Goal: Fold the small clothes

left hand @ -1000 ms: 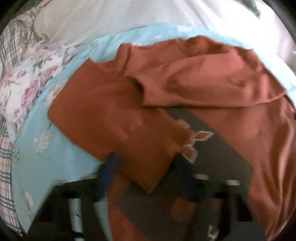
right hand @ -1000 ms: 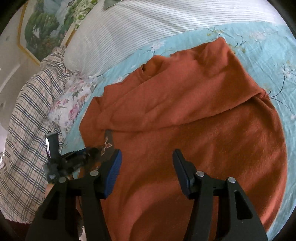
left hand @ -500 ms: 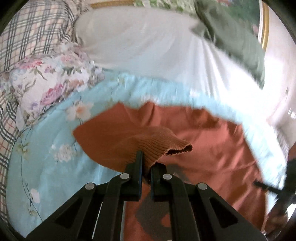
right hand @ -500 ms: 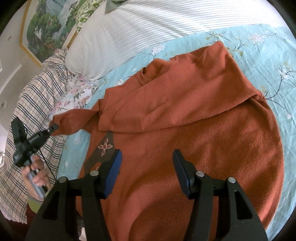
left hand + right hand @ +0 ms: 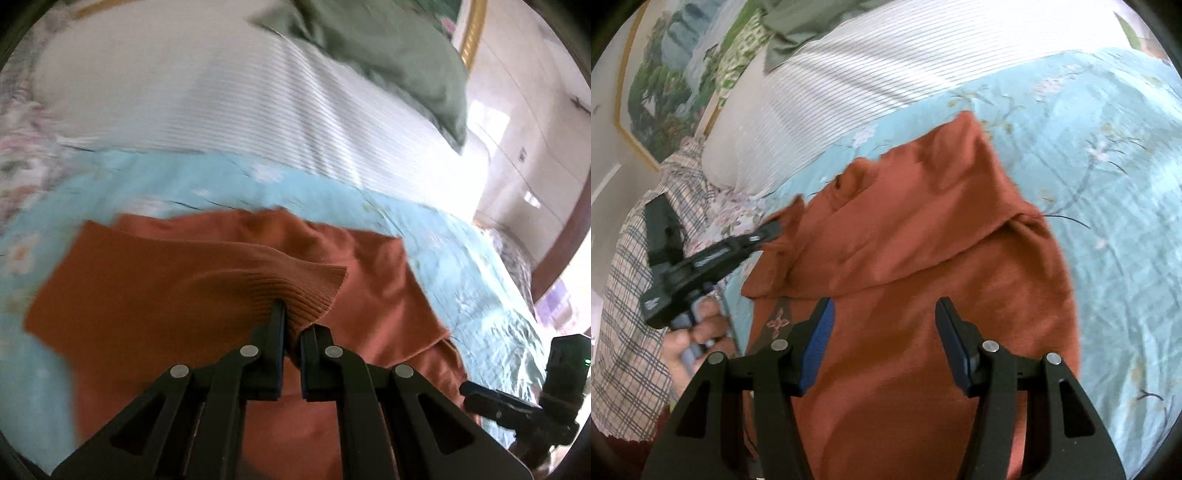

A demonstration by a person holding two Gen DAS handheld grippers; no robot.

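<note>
A rust-orange knit sweater (image 5: 923, 236) lies spread on a light blue floral bedspread (image 5: 1108, 184). Its right sleeve is folded across the chest. My left gripper (image 5: 291, 325) is shut on the ribbed cuff of the left sleeve (image 5: 303, 291) and holds it lifted over the sweater's body (image 5: 388, 306). In the right wrist view the left gripper (image 5: 772, 229) shows at the left with the sleeve end in it. My right gripper (image 5: 884, 325) is open and empty above the sweater's lower body. It also shows at the lower right of the left wrist view (image 5: 517, 406).
A white striped pillow (image 5: 868, 74) lies at the head of the bed with a green cloth (image 5: 388, 48) on it. A plaid blanket (image 5: 624, 295) and a floral pillow (image 5: 22, 147) lie at the left. A framed landscape picture (image 5: 665, 66) hangs behind.
My left gripper closed on the left sleeve cuff, lifted it out to the left, then carried it back over the sweater. My right gripper stayed open and nearly still.
</note>
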